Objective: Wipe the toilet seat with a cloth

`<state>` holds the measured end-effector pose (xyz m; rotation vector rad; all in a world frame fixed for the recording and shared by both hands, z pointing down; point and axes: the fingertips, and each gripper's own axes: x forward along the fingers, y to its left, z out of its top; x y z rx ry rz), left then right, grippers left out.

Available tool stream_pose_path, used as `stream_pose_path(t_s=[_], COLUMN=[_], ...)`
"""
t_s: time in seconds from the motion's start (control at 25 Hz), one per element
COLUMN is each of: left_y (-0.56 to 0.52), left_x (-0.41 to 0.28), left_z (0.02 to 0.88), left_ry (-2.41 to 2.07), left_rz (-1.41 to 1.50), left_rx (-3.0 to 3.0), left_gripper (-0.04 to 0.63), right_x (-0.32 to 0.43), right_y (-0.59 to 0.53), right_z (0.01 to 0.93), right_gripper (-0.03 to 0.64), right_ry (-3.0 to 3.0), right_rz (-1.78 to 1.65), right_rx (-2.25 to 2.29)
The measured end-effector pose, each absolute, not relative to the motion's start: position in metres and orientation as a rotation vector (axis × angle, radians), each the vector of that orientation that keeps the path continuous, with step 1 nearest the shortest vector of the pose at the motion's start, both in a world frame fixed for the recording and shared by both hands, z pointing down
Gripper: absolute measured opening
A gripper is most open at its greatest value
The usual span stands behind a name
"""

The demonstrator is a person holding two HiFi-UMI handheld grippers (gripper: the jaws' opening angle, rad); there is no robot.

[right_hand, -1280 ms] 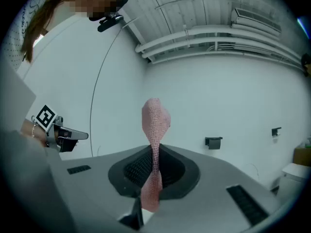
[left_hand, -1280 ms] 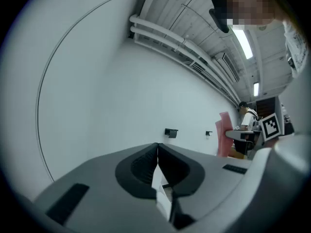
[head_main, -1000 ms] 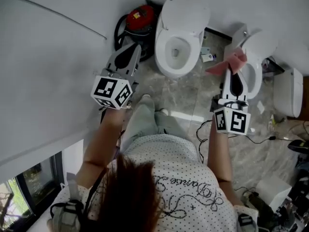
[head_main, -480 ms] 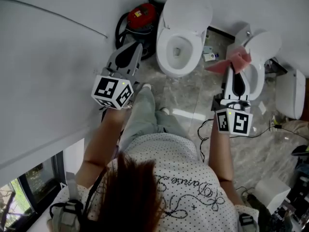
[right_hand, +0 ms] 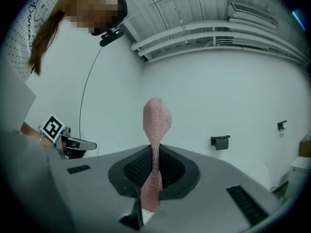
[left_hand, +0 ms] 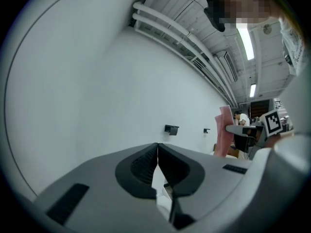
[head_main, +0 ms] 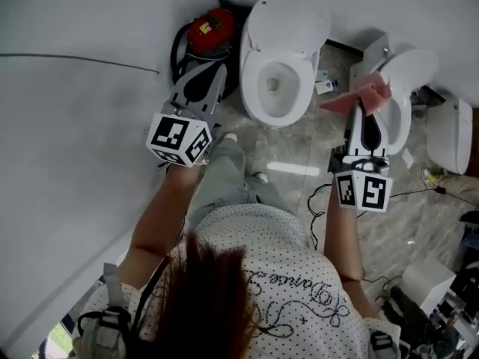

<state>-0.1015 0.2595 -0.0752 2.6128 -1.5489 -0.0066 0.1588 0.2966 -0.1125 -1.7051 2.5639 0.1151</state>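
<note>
A white toilet (head_main: 278, 58) with its lid up and its seat (head_main: 253, 88) down stands on the floor ahead, in the head view. My right gripper (head_main: 364, 105) is shut on a pink cloth (head_main: 358, 96), held up to the right of the toilet; the cloth (right_hand: 154, 144) stands up between the jaws of that gripper (right_hand: 154, 171) in the right gripper view. My left gripper (head_main: 203, 77) is shut and holds nothing, left of the toilet; in the left gripper view that gripper (left_hand: 158, 164) points at a bare white wall, with the cloth (left_hand: 223, 137) at the right.
A red canister (head_main: 209, 28) with a black hose sits left of the toilet. A second white fixture (head_main: 400, 88) stands at the right, behind the cloth. Cables (head_main: 404, 200) lie on the marble floor (head_main: 288, 170). A grey wall (head_main: 75, 126) fills the left.
The view has shifted a little; both grippers sit slightly higher and nearer the toilet. The right gripper keeps its hold on the cloth.
</note>
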Motion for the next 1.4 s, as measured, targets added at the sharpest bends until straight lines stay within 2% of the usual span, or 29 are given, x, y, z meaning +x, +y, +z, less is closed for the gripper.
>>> stream_pose_path(t_s=[0.52,0.88,1.4], left_y=[0.115,0.084,0.062], left_x=[-0.157,-0.147,-0.117], left_z=[-0.056,-0.033,-0.005], left_ry=[-1.334,-1.302,-1.545], left_rz=[0.068,0.09,0.11], left_rx=[2.664,2.606,2.482], left_gripper=[0.005,0.005,0.005], right_x=[0.09,0.106,0.131], right_y=[0.195,0.167,0.092], right_z=[-0.101,-0.086,-0.044], right_gripper=[0.028,0.028,0.028], right_ry=[2.482,2.485,2.722], right_rz=[0.023,-0.058,-0.097], right_rx=[-1.912,-1.968,-1.63])
